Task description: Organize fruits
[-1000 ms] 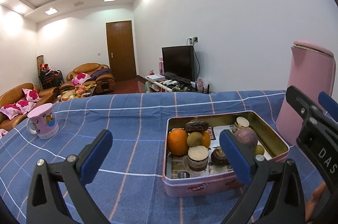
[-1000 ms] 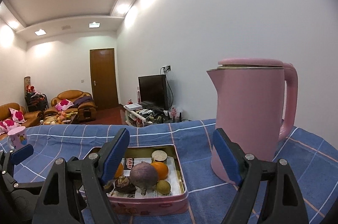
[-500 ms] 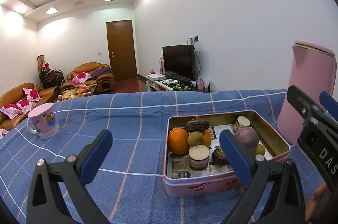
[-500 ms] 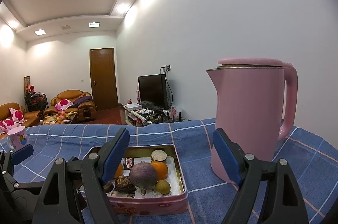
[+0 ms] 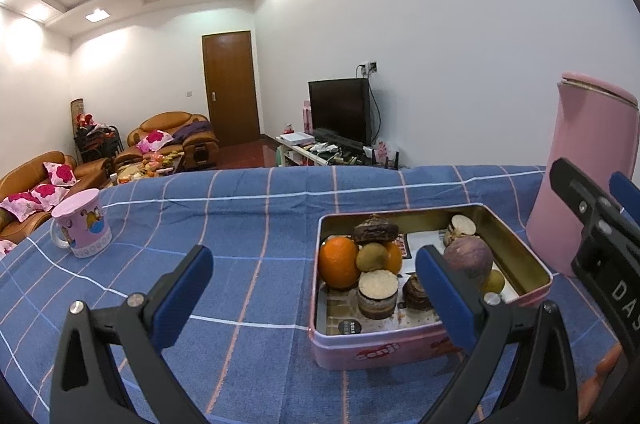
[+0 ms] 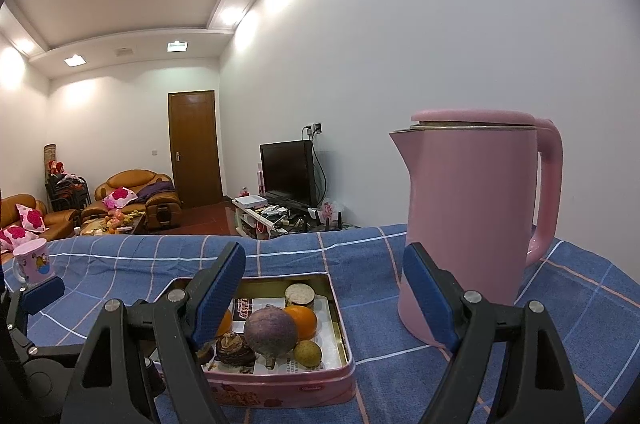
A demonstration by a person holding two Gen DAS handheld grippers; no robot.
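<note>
Blue rubber pads on my left gripper (image 5: 314, 282) stand wide apart with nothing between them; it hangs over the checked blue tablecloth (image 5: 248, 224), tilted slightly down. My right gripper (image 6: 324, 290) is likewise spread wide and empty, nearly level, above the near edge of the pink tin (image 6: 280, 390). The tin sits on the cloth just left of the pink kettle (image 6: 472, 216), close to it; I cannot tell if they touch. Fruits lie inside the tin: an orange (image 5: 338, 262), a round purple fruit (image 6: 271, 332), a small yellow-green fruit (image 6: 308, 353), a cut brown piece with pale face (image 5: 378, 294). A pink mug (image 5: 82, 224) stands well apart at far left. Red lettering on the tin's front wall is partly hidden by my right finger; not legible. White letters "DAS" show on the right gripper's body in the left wrist view.
</note>
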